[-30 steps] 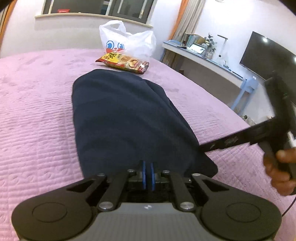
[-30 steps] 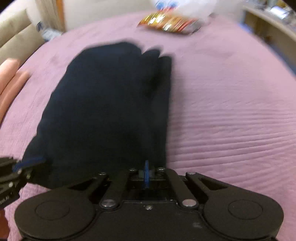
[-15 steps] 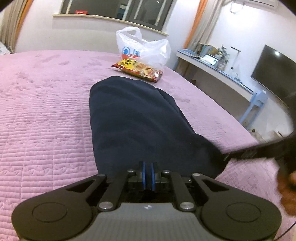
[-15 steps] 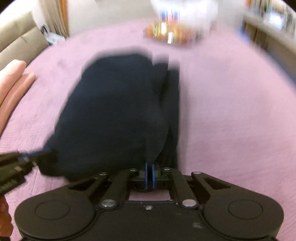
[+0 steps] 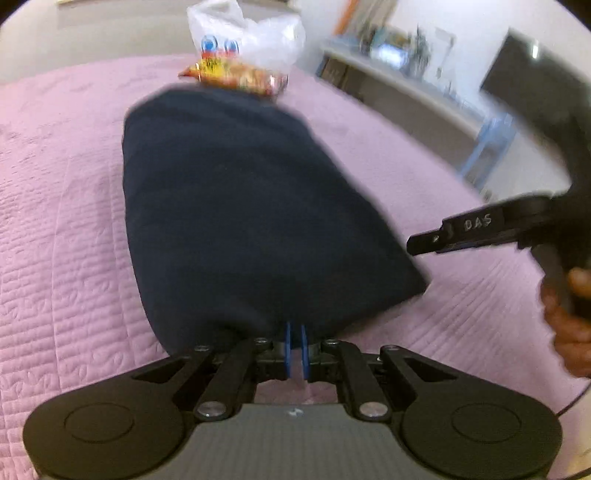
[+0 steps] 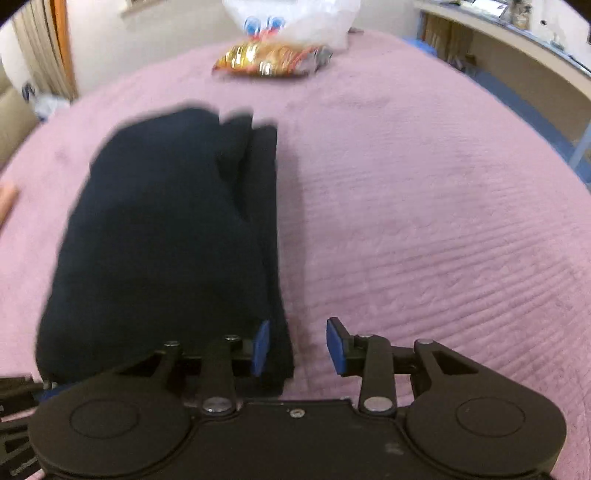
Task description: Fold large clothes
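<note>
My left tongs [image 5: 294,350] are clenched on the near hem of the folded navy garment [image 5: 236,206]; my right tongs [image 6: 297,347] have just spread, released, its corner between them, on the pink bed [image 6: 424,221]. Beyond lies a snack packet [image 6: 271,61].

Garment on the bed, ahead of both jaws

The folded garment [image 5: 236,206] lies on the bed [image 5: 55,229]; beyond it sits a snack packet [image 6: 271,61], a plastic bag [image 6: 291,14] behind that.
</note>
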Demonstrator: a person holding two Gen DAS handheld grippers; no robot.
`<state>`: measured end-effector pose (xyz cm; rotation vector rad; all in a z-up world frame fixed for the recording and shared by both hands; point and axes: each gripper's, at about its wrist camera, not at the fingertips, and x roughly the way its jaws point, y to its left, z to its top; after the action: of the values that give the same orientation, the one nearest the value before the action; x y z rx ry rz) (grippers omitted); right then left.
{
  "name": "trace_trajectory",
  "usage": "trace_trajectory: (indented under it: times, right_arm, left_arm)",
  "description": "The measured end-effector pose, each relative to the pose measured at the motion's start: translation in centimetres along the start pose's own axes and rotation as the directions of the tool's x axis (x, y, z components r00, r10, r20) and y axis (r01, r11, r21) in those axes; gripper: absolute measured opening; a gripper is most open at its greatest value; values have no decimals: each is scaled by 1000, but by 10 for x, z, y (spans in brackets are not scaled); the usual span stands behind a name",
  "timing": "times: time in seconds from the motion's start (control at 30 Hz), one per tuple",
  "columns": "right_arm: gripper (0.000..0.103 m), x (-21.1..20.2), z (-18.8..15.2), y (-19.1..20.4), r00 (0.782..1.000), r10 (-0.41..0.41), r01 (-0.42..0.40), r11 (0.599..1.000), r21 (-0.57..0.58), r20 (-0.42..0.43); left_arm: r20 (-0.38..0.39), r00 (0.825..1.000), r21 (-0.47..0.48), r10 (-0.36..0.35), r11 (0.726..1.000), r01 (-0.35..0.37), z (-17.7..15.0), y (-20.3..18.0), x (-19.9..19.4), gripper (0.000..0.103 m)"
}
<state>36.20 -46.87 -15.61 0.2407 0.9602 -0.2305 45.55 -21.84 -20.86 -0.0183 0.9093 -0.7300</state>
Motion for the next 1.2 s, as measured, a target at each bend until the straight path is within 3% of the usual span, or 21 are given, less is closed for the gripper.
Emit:
trace_trajectory:
  times: [0.07,0.13,0.2,0.23,0.27,0.3,0.37,0.43,0.47,0.5,0.57,0.6,0.7,0.73,0.8,0.83,0.9,1.0,1.07,1.13,1.2]
  right_arm:
    - [42,-6,10,10,996,53,-50,998,-32,72]
    - [42,-6,23,29,979,159,-148,985,-92,127]
    - [41,9,31,56,959,246,-220,958,-182,137]
    - [35,22,34,70,955,261,-226,946,-231,138]
    - [14,39,35,82,960,250,-207,937,-282,126]
    - [1,58,37,90,971,212,-164,930,-330,115]
    - [0,90,42,87,986,107,-53,930,-363,130]
    - [0,107,57,59,990,59,-26,967,-252,128]
    - [3,109,69,50,990,-40,66,978,-199,133]
    - [3,108,79,41,988,-60,82,985,-153,144]
    - [3,96,104,27,983,57,-48,997,-55,173]
    - [3,93,114,33,976,115,-105,993,-60,184]
    - [6,103,137,77,952,245,-206,956,-207,184]
    - [6,116,144,88,956,250,-210,948,-240,153]
    - [1,160,149,99,987,113,-80,960,-267,111]
    - [0,178,150,96,993,40,-12,967,-253,108]
    - [0,193,151,84,991,-29,57,976,-210,131]
    - [19,179,154,58,988,-62,77,992,-103,142]
    - [42,161,150,38,993,-21,25,999,-35,115]
    - [42,142,138,18,995,41,-42,999,3,91]
    - [57,119,122,10,993,108,-108,994,-5,57]
  left_arm:
    - [118,992,-49,-43,998,49,11,3,-19,9]
    - [189,981,-88,-41,994,59,23,8,-22,11]
    - [166,986,-82,7,997,7,28,13,-7,11]
    - [126,992,-72,31,997,-22,27,17,5,10]
    - [93,995,-70,36,997,-29,23,22,15,10]
    - [84,996,-71,27,997,-21,19,27,21,8]
    - [94,996,-76,4,997,3,13,32,21,7]
    - [92,996,-77,-11,997,18,14,32,20,7]
    - [88,996,-69,-1,998,7,14,31,21,7]
    - [85,996,-59,2,998,3,14,31,23,7]
    - [85,996,-50,-2,999,6,16,32,22,7]
    - [84,997,-44,1,999,3,16,31,23,7]
    - [75,997,-30,1,1000,2,16,27,25,7]
    - [71,997,-28,-3,1000,5,17,25,25,7]
    - [65,998,-25,-16,1000,17,18,27,25,7]
    - [67,998,-21,-23,999,25,18,27,25,7]
    - [63,998,-4,-31,1000,31,20,28,25,7]
    - [54,998,-8,-38,999,39,20,32,24,7]
    - [30,998,-39,-47,998,48,22,35,20,7]
    - [41,998,-58,-38,997,40,26,34,8,12]
    - [67,998,-77,-20,997,26,30,35,-5,22]
